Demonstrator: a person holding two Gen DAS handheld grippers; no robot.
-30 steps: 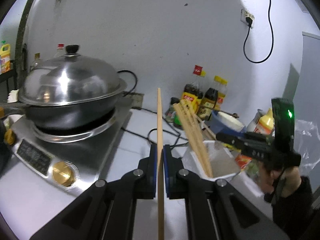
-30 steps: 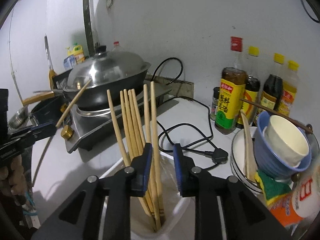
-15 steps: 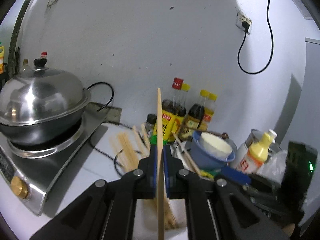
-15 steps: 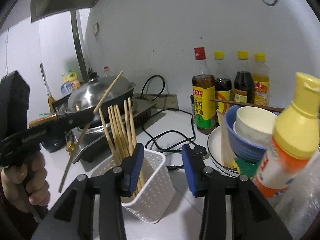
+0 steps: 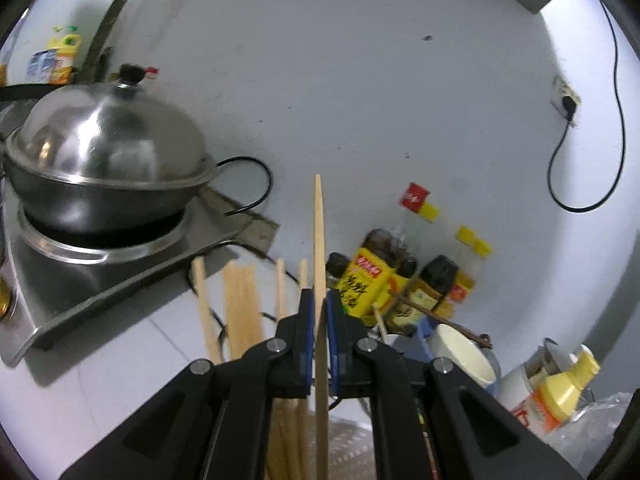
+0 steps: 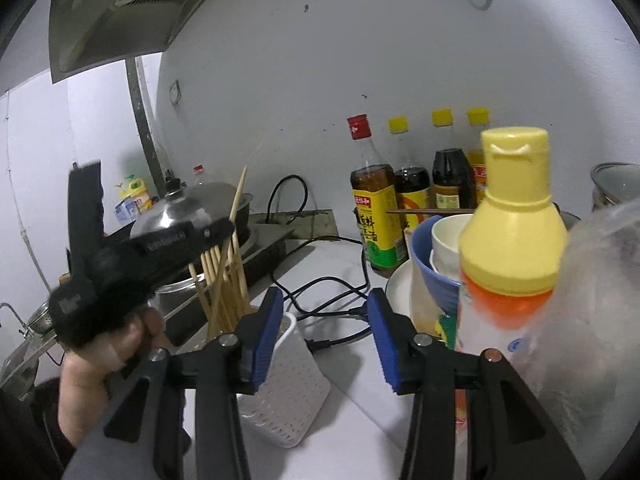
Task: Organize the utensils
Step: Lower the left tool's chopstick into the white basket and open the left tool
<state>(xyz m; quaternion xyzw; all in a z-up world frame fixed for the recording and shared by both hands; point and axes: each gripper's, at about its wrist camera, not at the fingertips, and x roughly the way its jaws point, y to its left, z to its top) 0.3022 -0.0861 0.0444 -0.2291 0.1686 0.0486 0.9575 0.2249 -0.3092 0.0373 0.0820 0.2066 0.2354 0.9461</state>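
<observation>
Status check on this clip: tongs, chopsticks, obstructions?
Left tongs shut on one chopstick, above the white holder. Right tongs opening, nothing between. Bundled chopsticks crowd the holder.

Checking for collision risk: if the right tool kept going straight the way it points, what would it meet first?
Probably the black power cord lying on the counter, dead ahead between the right tool's opening, empty jaws. The white chopstick holder sits just left of that line and might brush its left finger; depth is unclear.

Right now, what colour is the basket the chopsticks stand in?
White, with a pattern of tiny holes. The basket shows best in the right wrist view.
</observation>
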